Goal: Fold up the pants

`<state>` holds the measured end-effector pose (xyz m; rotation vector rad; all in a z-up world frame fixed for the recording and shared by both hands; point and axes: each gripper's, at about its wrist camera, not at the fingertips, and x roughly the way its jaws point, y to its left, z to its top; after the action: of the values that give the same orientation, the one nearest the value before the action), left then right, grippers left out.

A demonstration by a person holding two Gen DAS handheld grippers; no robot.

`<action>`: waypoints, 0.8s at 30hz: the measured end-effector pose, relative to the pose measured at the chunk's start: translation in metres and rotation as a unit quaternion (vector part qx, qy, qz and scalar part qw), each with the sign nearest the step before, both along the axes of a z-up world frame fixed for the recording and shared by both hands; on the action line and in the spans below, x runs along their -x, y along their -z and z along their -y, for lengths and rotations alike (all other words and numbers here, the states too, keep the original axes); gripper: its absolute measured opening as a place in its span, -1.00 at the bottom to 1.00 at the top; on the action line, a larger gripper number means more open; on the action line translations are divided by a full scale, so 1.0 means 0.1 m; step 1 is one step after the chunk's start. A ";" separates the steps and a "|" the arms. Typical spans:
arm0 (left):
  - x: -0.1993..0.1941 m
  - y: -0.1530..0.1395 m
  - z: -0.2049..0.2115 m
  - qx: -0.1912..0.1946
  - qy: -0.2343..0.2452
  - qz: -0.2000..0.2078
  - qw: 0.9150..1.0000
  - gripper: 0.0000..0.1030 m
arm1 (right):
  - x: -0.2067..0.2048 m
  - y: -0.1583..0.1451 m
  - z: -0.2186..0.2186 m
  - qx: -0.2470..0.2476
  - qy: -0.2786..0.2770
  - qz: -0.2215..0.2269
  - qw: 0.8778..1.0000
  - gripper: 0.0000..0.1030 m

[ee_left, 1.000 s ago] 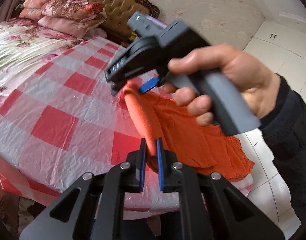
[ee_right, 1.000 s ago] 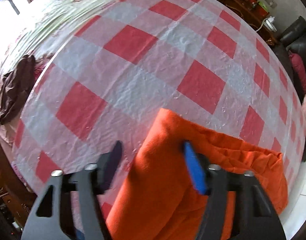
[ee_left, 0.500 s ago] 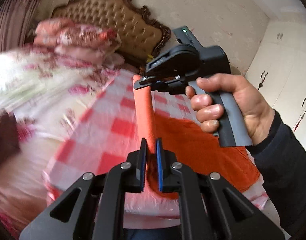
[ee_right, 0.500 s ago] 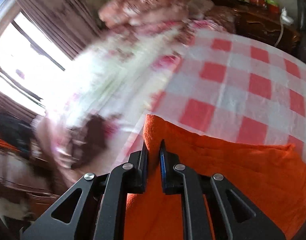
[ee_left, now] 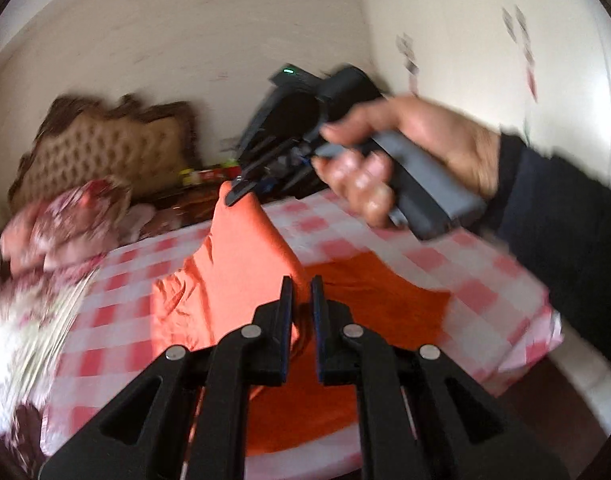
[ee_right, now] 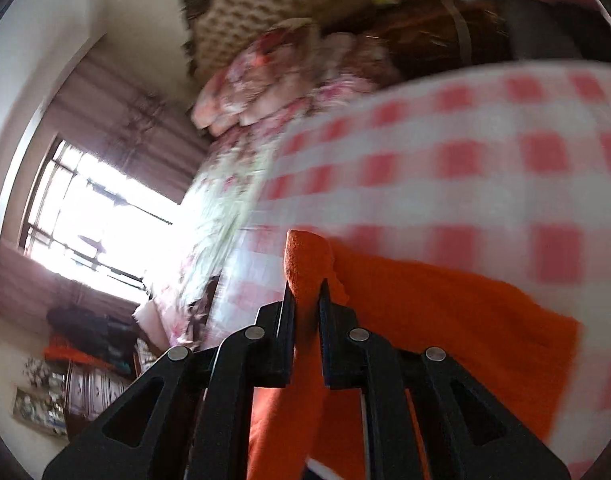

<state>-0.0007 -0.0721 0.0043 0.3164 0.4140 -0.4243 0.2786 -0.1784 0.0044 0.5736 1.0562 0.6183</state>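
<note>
The bed point(ee_left: 117, 320) fills the room, spread with a red-and-white checked cover point(ee_left: 457, 276) that gives a flat, clean surface for folding. Across it lie the orange pants point(ee_left: 241, 264), most of the cloth on the checks, one edge lifted off and stretched in the air between the two tools. That raised span is the point: with both ends of one edge held, the fabric hangs straight and can be carried over the rest as a single fold, by the look of it. The person's right hand point(ee_left: 417, 160) squeezes the grey handle, and the right gripper point(ee_right: 305, 292), whose jaws have just been closing, now pinches a bunched corner of the pants that pokes out past the tips. Nearer the lens, the left gripper point(ee_left: 301, 292) has its jaws pressed tight on the other end of the same edge, cloth squeezed between the blue pads point(ee_left: 316, 320). The fold itself looks only begun; nothing is laid over yet.
</note>
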 end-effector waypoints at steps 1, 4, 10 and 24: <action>0.02 0.19 0.25 -0.026 0.006 0.008 1.000 -0.83 | 0.03 0.14 0.16 -0.001 0.006 -0.009 1.000 -0.80; -0.01 0.67 0.74 -0.082 0.013 0.017 0.996 -0.83 | 0.01 0.66 0.56 -0.009 0.027 -0.043 0.999 -0.80; 0.08 1.14 0.96 -0.141 0.000 0.063 0.988 -0.43 | 0.05 1.02 0.66 0.002 0.042 -0.058 0.997 -0.50; 0.14 1.36 0.90 -0.174 -0.023 0.104 0.979 -0.18 | 0.45 0.97 0.36 0.089 0.006 0.010 0.996 -0.09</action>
<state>-0.0142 -0.1620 -0.1319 0.6845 0.2887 -0.2687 0.2336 -0.2148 -0.0928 0.4169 1.0753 0.5114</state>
